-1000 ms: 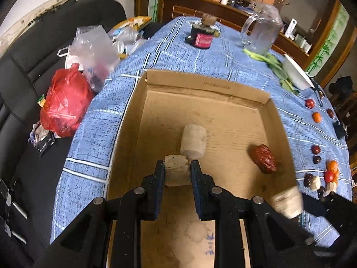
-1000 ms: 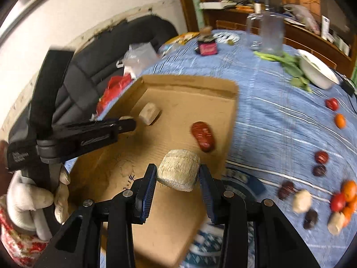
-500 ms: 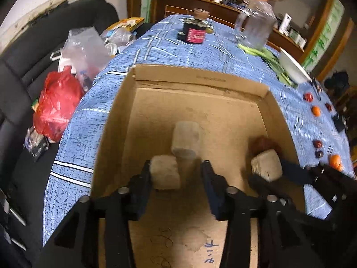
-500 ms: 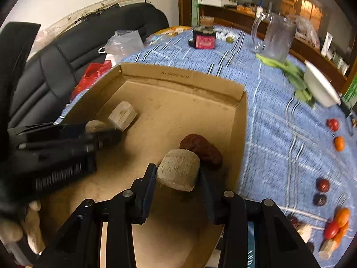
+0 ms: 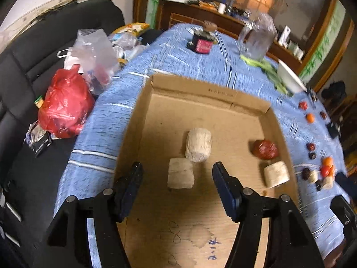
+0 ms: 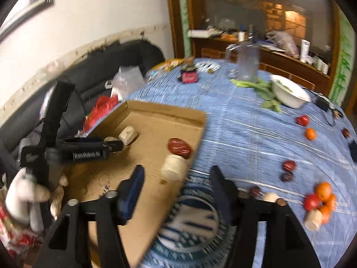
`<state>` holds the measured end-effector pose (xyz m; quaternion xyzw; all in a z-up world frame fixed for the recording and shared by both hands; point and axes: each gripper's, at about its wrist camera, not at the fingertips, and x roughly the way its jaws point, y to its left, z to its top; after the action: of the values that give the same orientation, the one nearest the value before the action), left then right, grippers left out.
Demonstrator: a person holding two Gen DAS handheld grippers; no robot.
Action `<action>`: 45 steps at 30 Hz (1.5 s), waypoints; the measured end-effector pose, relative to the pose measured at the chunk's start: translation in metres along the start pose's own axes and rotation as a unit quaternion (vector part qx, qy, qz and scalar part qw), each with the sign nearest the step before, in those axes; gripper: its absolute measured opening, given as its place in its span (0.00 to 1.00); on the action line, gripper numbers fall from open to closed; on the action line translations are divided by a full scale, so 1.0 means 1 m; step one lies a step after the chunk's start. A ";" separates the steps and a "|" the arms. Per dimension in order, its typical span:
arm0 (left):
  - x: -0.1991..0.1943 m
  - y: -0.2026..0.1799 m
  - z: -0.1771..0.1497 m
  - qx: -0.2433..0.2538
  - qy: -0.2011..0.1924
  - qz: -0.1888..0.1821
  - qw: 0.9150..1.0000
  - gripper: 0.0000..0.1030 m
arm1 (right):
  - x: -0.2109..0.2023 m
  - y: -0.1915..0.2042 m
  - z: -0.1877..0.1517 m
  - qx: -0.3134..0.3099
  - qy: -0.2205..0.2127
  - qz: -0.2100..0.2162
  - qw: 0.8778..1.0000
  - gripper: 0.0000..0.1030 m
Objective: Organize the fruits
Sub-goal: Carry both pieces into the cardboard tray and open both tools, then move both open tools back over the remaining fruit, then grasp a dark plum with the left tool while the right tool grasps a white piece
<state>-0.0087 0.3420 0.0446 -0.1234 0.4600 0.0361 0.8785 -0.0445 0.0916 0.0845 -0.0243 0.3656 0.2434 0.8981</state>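
Both tongs now spread wide, left tongs, right tongs, pale chunks released into cardboard box

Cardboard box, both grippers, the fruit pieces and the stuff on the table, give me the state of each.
Cardboard box: open, holding four pieces.
Left gripper: open, empty.
Right gripper: open, empty.
Pale chunks: released, lying in box.
Red date: in box.
Glass pitcher: upright.
White bowl: tilted.

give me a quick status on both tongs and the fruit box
Left tongs open, empty. Right tongs open, empty. Three pale chunks and a red date lie in the cardboard box. Nothing blocking.
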 end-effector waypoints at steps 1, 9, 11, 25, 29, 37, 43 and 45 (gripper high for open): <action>-0.009 -0.002 -0.001 -0.001 -0.014 0.002 1.000 0.62 | -0.009 -0.008 -0.005 0.010 -0.005 -0.003 1.000 0.68; -0.107 -0.072 -0.035 0.033 -0.124 -0.077 0.989 0.68 | -0.068 -0.102 -0.054 0.162 -0.037 -0.017 0.986 0.68; -0.121 -0.093 -0.051 0.038 -0.143 -0.096 0.984 0.70 | -0.080 -0.122 -0.066 0.192 -0.041 -0.029 0.980 0.67; -0.077 -0.189 -0.109 0.068 -0.085 -0.146 0.983 0.72 | -0.116 -0.192 -0.112 0.246 -0.060 -0.075 0.964 0.67; -0.061 -0.192 -0.112 0.072 -0.072 -0.141 0.985 0.72 | -0.105 -0.207 -0.120 0.264 -0.047 -0.071 0.961 0.67; -0.040 -0.186 -0.110 0.065 -0.048 -0.140 0.987 0.72 | -0.093 -0.230 -0.111 0.283 -0.026 -0.064 0.957 0.67; -0.031 -0.198 -0.103 0.080 -0.040 -0.142 0.986 0.72 | -0.082 -0.240 -0.091 0.265 -0.011 -0.081 0.961 0.67; -0.028 -0.208 -0.100 0.092 -0.039 -0.143 0.985 0.72 | -0.076 -0.240 -0.086 0.254 -0.007 -0.084 0.963 0.67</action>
<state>-0.0679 0.1170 0.0510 -0.1044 0.4041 -0.1274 0.8998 -0.0371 -0.1700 0.0401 0.1759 0.4060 0.0663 0.8943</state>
